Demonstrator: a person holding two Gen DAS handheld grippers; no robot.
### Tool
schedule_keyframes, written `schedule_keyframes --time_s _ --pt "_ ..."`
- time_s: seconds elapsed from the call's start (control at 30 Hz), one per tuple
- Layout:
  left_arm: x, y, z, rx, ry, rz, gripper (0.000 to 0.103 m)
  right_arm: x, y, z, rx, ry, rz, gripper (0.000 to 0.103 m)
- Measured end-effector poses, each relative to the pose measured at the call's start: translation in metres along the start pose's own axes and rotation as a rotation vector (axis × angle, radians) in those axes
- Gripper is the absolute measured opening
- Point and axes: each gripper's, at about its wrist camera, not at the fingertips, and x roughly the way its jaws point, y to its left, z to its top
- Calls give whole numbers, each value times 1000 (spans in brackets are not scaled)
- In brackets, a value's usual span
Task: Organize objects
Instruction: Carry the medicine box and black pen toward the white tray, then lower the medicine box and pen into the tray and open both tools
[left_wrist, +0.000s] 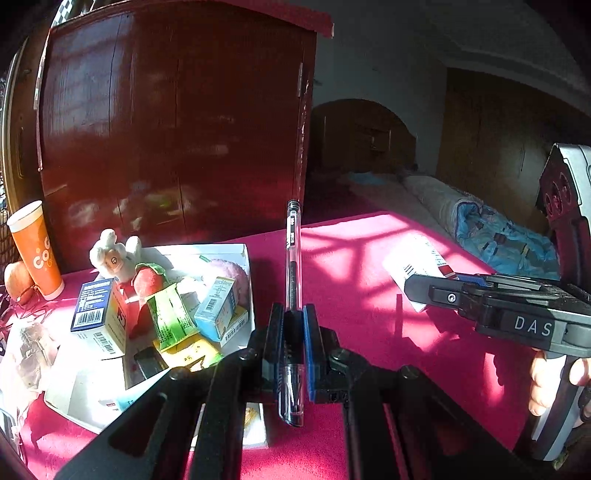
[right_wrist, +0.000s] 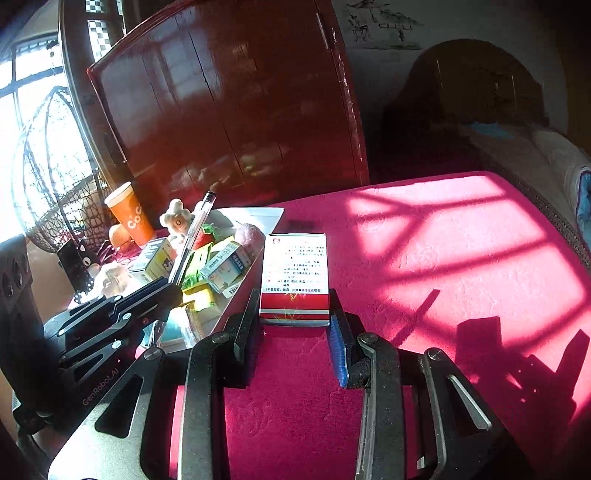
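My left gripper (left_wrist: 293, 314) is shut on a clear black-ink pen (left_wrist: 293, 280) that points forward and up, just right of the white tray (left_wrist: 248, 258). The pen also shows in the right wrist view (right_wrist: 194, 236), held by the left gripper (right_wrist: 168, 286). My right gripper (right_wrist: 293, 314) is shut on a white and red medicine box (right_wrist: 294, 275), held above the pink cloth. That box (left_wrist: 417, 267) and the right gripper (left_wrist: 424, 291) show in the left wrist view at right. The tray holds small boxes (left_wrist: 218, 306), a plush rabbit (left_wrist: 114, 256) and green packets (left_wrist: 173, 317).
An orange paper cup (left_wrist: 35, 251) stands left of the tray. A dark red wooden cabinet (left_wrist: 177, 129) rises behind it. The pink cloth (right_wrist: 461, 258) spreads to the right. A rolled blue quilt (left_wrist: 498, 236) lies at far right. A wire fan (right_wrist: 55, 166) stands at left.
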Motion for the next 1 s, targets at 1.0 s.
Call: schedule_keyframes --time_s 1.0 --pt "-12 119 8 -144 -18 202 8 64 94 35 -171 45 60 31"
